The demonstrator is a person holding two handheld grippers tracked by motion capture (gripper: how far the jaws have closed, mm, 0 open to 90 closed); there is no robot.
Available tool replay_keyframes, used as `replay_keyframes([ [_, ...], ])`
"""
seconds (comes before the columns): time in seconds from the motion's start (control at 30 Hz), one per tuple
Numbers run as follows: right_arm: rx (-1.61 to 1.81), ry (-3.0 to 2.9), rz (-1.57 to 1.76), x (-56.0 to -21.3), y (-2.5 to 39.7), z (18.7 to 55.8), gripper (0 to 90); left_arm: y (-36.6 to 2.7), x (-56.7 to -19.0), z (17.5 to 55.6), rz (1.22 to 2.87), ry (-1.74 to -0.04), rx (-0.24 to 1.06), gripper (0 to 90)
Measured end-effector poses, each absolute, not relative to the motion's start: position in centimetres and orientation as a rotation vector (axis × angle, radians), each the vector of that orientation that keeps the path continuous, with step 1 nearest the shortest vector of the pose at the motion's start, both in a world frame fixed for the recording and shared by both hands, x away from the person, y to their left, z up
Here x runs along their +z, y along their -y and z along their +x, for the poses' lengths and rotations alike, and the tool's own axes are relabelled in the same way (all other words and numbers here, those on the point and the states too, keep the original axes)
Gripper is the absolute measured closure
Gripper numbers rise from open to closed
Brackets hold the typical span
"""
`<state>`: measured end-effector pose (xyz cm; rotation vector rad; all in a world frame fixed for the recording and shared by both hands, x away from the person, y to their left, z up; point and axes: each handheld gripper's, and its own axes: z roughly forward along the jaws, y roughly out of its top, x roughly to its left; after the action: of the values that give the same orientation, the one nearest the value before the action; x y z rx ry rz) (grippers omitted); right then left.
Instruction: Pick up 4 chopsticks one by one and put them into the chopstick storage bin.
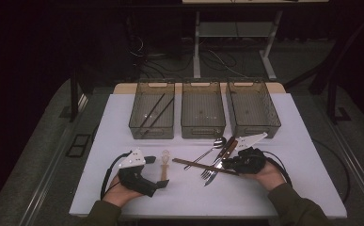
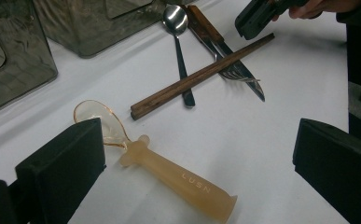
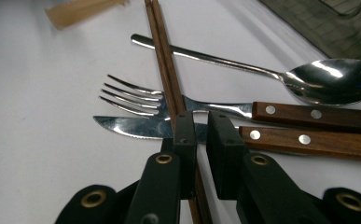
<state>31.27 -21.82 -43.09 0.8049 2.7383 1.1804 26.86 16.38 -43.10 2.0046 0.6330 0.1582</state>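
The right claw (image 3: 197, 135) is closed narrow on the near end of the wooden chopsticks (image 3: 165, 60), which lie across the fork (image 3: 136, 95) and knife (image 3: 136, 128) right of centre on the counter (image 1: 283, 188). The left claw (image 2: 192, 172) stands wide around the amber spoon (image 2: 178, 179). Three bins (image 1: 203, 113) line the far edge; bare counter lies near.
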Motion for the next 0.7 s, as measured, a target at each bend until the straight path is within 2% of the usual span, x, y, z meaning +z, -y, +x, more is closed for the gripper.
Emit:
replay_keyframes([
  [0.7, 1.143, -2.780, 0.807, -44.08, 21.78, 31.47, 80.7, -16.26, -43.13, 26.83, 2.009, -0.625, 0.148, 1.1],
])
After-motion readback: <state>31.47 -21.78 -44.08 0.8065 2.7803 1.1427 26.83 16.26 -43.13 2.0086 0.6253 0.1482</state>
